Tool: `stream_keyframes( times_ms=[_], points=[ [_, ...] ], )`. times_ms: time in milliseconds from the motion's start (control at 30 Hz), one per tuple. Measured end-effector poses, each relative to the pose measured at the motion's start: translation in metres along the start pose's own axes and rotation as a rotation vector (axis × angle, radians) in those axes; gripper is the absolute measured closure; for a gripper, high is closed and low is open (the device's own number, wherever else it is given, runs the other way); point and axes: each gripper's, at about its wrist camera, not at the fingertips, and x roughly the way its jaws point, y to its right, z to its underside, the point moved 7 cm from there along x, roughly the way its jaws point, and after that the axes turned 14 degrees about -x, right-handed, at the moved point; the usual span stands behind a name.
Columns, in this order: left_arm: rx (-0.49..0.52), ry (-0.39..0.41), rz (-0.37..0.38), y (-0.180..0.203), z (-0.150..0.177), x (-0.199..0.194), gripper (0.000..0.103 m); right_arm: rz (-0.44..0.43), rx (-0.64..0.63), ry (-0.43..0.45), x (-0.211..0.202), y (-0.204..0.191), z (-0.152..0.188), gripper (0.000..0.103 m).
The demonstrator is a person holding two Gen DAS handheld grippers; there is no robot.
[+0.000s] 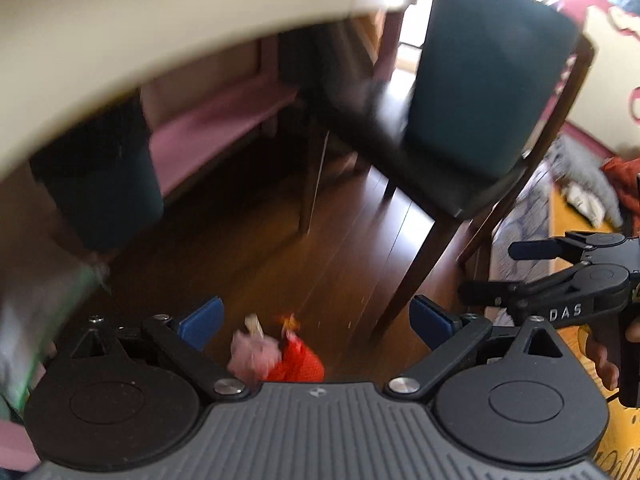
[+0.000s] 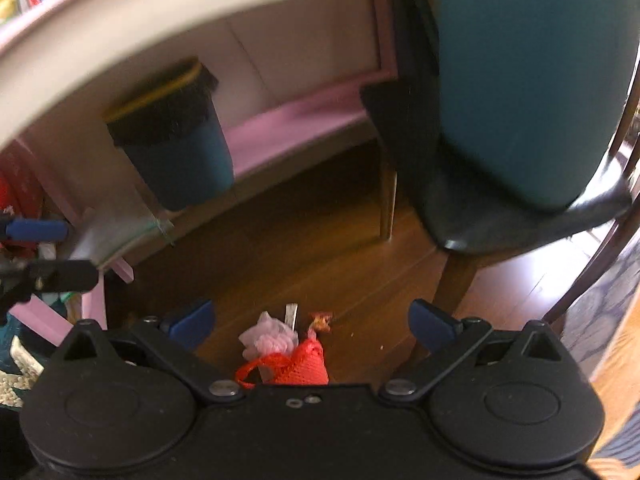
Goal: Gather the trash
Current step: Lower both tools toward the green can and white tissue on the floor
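Observation:
Trash lies on the wooden floor: a red mesh bag [image 2: 300, 366], a crumpled pink wrapper [image 2: 270, 338], a small white strip [image 2: 291, 314] and a small orange candy wrapper [image 2: 321, 321]. The left wrist view shows the red mesh bag [image 1: 298, 362] and the pink wrapper [image 1: 254, 352] too. My right gripper [image 2: 312, 322] is open and empty above the trash. My left gripper [image 1: 316, 316] is open and empty above it too. A dark blue bin [image 2: 178, 140] with a black liner stands under the table; it is blurred in the left wrist view [image 1: 102, 184].
A white table edge [image 2: 140, 32] curves overhead. A teal chair with a black seat [image 2: 520, 120] stands to the right, its legs [image 1: 416, 268] near the trash. A pink bench [image 2: 288, 120] runs behind. Clutter lies at far left [image 2: 16, 200].

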Motion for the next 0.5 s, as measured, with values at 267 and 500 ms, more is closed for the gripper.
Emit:
stream_keyframes(
  times_ms=[267,500],
  points=[
    [0.011,-0.099,-0.076,-0.043,0.033,0.078,0.003,-0.068,0.010,-0.117,0.094,0.001,0.034,0.000],
    [0.142,-0.214,-0.156,-0.069,0.078,0.151,0.003,-0.211,-0.058,-0.294,0.169,-0.017,0.081,0.002]
  ],
)
